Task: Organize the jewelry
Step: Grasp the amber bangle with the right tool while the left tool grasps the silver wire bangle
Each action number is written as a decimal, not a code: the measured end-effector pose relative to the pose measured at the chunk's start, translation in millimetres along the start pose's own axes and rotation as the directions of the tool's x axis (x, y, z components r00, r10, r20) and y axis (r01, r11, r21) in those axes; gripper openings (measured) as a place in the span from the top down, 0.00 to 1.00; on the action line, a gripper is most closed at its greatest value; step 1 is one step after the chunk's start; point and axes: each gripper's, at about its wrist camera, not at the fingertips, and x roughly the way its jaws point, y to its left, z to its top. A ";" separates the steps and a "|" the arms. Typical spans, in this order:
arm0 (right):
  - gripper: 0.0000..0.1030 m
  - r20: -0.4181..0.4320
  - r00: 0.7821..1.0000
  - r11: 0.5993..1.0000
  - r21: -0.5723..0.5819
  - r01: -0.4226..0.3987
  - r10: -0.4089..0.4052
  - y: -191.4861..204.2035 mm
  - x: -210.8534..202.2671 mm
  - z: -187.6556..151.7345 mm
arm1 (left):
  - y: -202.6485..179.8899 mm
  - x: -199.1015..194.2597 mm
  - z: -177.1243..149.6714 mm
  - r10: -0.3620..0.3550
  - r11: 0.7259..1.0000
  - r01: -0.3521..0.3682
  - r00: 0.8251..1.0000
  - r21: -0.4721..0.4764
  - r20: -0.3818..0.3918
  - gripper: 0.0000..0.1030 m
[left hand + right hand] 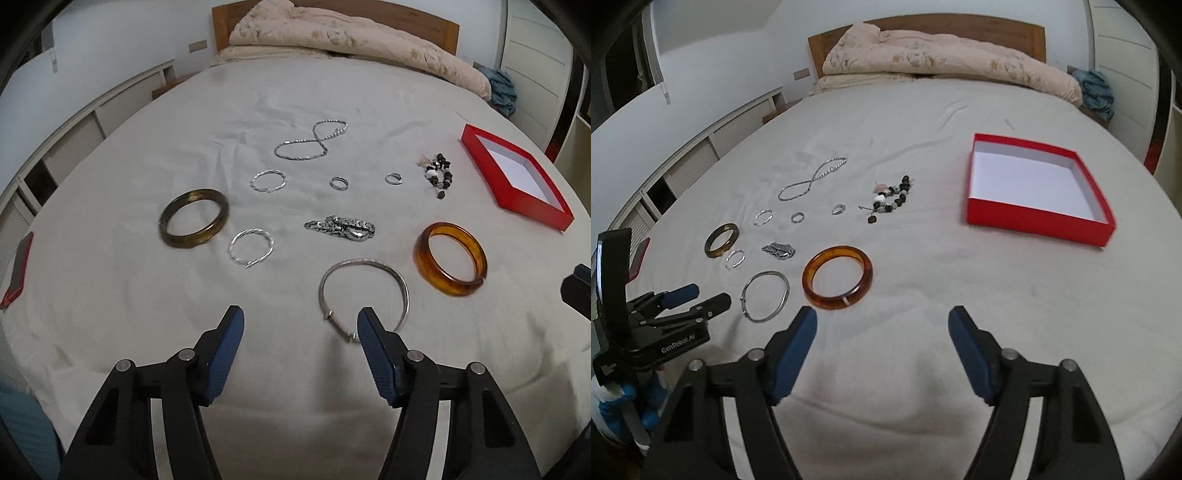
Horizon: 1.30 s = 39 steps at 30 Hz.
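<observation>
With both hand-held grippers — left, right — open and empty over the bed: risk of snagging sheet beneath thin silver bangle — or amber bangle rolling.

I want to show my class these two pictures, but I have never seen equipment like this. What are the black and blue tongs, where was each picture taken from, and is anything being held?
They are two hand-held grippers, each with its own camera looking along its fingers. One picture looks past the left gripper, the other past the right gripper. Both stand open and hold nothing. On the bed sheet lie jewelry pieces, among them an amber bangle, a silver bangle and a beaded bracelet, beside an empty red box.
</observation>
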 end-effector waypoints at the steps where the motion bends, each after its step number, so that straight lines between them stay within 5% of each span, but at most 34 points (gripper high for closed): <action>1: 0.31 -0.003 1.000 1.000 0.003 -0.007 0.007 -0.3 6.2 3.2 | -0.9 3.8 1.9 -0.002 1.000 0.002 1.000 0.002 -0.004 0.41; 9: 0.49 -0.055 0.997 0.998 -0.014 -0.058 0.057 6.1 54.0 23.8 | -5.7 30.9 6.2 -0.018 1.000 0.018 0.998 0.007 -0.062 0.54; 25: 0.64 -0.152 0.988 0.997 -0.066 -0.044 0.034 14.2 119.0 25.2 | -5.7 47.0 10.9 -0.028 1.000 0.028 0.996 0.006 -0.082 0.54; 31: 0.90 -0.156 0.987 0.996 -0.081 -0.044 0.031 6.9 119.0 27.5 | -7.4 46.8 10.5 -0.016 1.000 0.017 0.997 0.016 -0.080 0.55; 39: 0.90 -0.151 0.988 0.994 -0.099 -0.040 0.024 6.9 113.4 28.8 | -15.9 45.4 10.8 -0.020 0.998 0.024 0.996 0.054 -0.081 0.77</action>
